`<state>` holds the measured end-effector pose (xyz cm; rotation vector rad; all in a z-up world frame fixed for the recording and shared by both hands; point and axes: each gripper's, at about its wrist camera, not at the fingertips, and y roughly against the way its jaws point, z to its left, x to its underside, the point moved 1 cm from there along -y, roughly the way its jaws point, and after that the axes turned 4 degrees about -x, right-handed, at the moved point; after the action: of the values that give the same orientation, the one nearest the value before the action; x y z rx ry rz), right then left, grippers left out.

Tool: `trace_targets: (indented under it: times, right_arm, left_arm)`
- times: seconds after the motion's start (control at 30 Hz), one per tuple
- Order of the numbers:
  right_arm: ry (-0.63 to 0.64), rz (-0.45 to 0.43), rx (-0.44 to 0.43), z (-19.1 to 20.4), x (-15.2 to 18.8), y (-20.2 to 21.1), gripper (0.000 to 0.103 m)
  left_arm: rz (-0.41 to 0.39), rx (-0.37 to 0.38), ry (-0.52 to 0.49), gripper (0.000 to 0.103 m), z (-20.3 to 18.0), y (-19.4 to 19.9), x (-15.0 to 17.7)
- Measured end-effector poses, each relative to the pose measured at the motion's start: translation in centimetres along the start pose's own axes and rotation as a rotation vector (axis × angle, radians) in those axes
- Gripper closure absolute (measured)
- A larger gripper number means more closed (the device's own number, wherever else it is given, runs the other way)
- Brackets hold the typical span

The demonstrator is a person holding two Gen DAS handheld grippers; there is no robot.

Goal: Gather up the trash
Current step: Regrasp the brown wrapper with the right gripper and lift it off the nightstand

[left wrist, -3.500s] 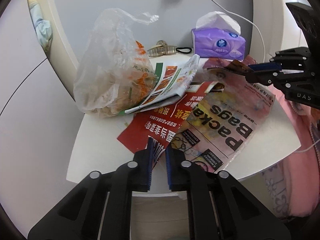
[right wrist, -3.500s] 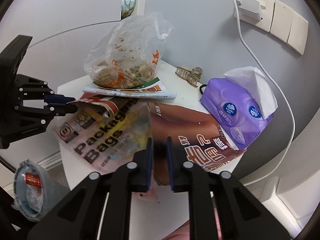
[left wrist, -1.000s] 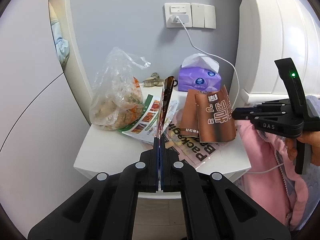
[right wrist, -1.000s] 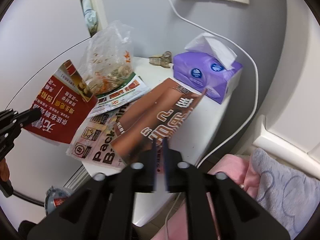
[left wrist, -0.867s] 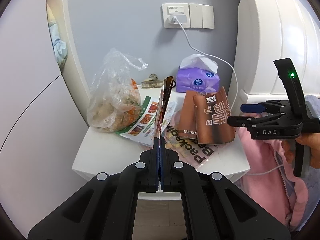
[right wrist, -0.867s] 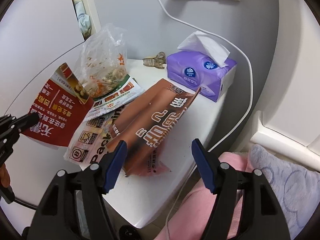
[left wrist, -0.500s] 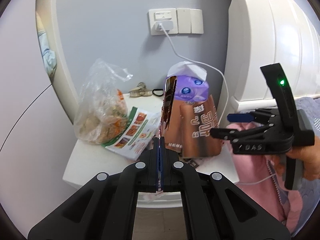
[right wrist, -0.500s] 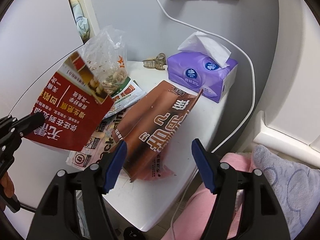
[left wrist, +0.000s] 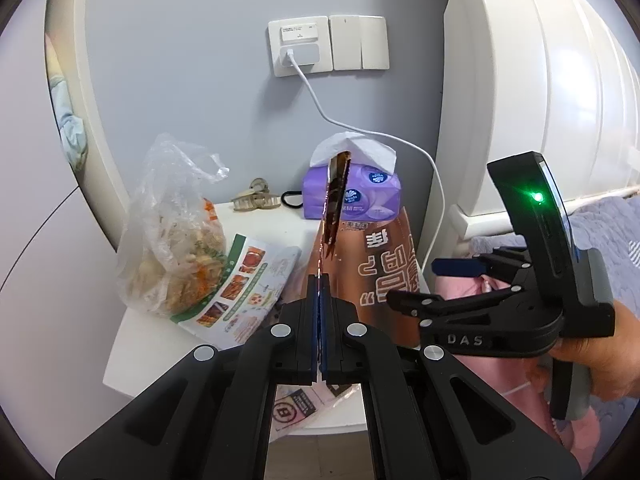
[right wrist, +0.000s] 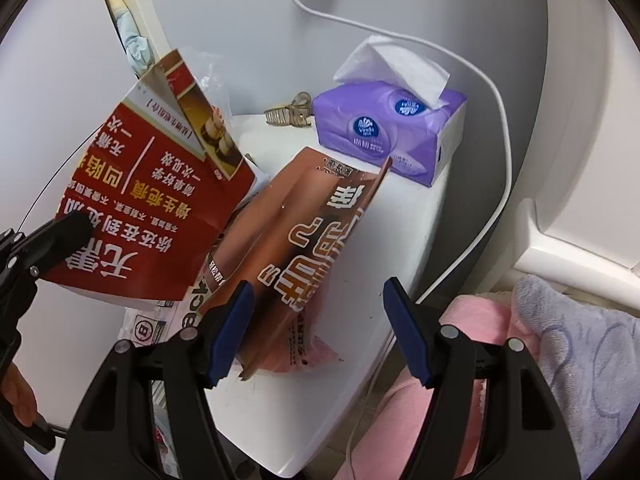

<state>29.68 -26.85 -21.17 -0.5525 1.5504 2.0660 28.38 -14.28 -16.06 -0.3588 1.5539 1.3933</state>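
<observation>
My left gripper (left wrist: 319, 322) is shut on a red leaflet (right wrist: 152, 200), which it holds up edge-on (left wrist: 335, 208) above the white bedside table (right wrist: 360, 380). My right gripper (right wrist: 318, 328) is open and empty, just above a brown snack bag (right wrist: 304, 248) that lies on the table; it shows at the right of the left wrist view (left wrist: 448, 284). A clear plastic bag of food scraps (left wrist: 176, 240), a green-edged flyer (left wrist: 248, 280) and a "Packaging Bags" wrapper (left wrist: 296, 408) also lie on the table.
A purple tissue pack (right wrist: 388, 128), a hair claw (left wrist: 254, 200) and a black hair tie (left wrist: 292, 199) sit at the back of the table. A white charger cable (right wrist: 496, 184) runs down the wall. Pink and blue bedding (right wrist: 560, 360) lies to the right.
My right gripper let go of the brown bag, which dropped on the table, and opened wide. My left gripper lifted the red leaflet higher and pulled back.
</observation>
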Motion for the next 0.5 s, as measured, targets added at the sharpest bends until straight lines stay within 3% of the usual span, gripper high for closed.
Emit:
trace_targets:
  times: [0.2, 0.5]
  right_arm:
    - [-0.004, -0.002, 0.004, 0.0, -0.2, -0.8, 0.042]
    - [-0.011, -0.024, -0.023, -0.3, -0.6, -0.7, 0.086]
  left_arm:
    - [0.004, 0.003, -0.005, 0.103, -0.5, -1.2, 0.1]
    - [0.009, 0.011, -0.006, 0.103, -0.5, -1.8, 0.3]
